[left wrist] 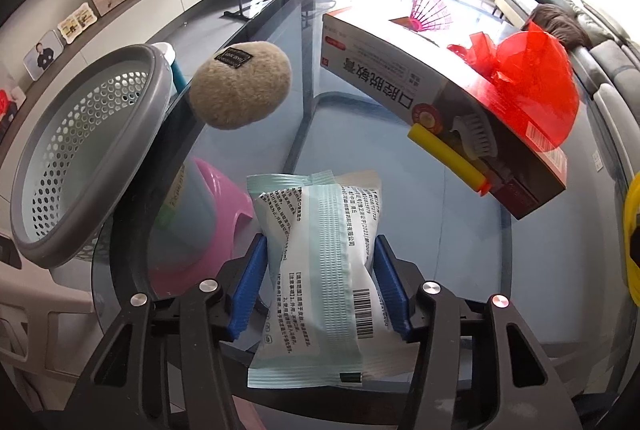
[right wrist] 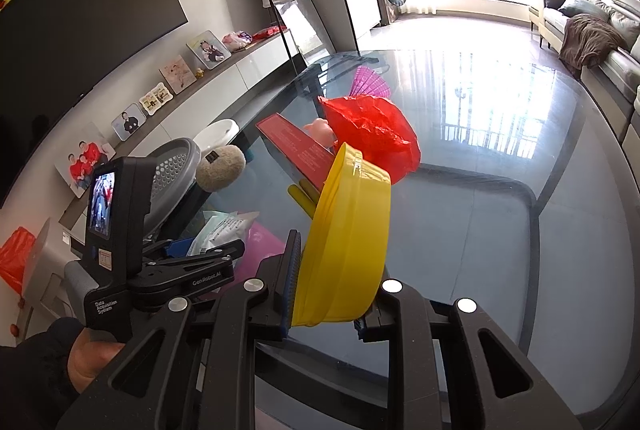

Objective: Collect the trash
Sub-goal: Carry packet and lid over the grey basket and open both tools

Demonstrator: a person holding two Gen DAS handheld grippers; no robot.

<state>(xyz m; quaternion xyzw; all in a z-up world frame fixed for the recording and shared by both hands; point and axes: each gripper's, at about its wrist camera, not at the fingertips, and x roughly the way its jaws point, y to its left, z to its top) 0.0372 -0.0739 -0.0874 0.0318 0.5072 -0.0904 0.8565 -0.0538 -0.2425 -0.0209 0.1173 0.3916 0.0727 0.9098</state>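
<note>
**Q:** Where the left gripper (left wrist: 320, 262) reaches the glass table (left wrist: 400, 189), what is seen between its fingers?

**A:** A pale green and white sachet (left wrist: 320, 250) is seen lying on the glass, with the blue pads (left wrist: 250, 290) set against its two sides. The jaws are roughly half closed and the packet appears pinched between them. Beyond it, a beige pom-pom (left wrist: 240, 85) is shown near the table edge, and a grey perforated basket (left wrist: 84, 153) is placed just off that edge, to the left.

**Q:** How is the right gripper (right wrist: 324, 270) shown?

**A:** It is closed nearly all the way on the wall of a yellow bowl (right wrist: 348, 234), which is held tilted on its side above the table. Behind the bowl, a crumpled red plastic bag (right wrist: 372, 137) is seen resting against a long red and white box (right wrist: 296, 145). A yellow foam stick (left wrist: 448, 157) is laid against the near end of that box.
</note>
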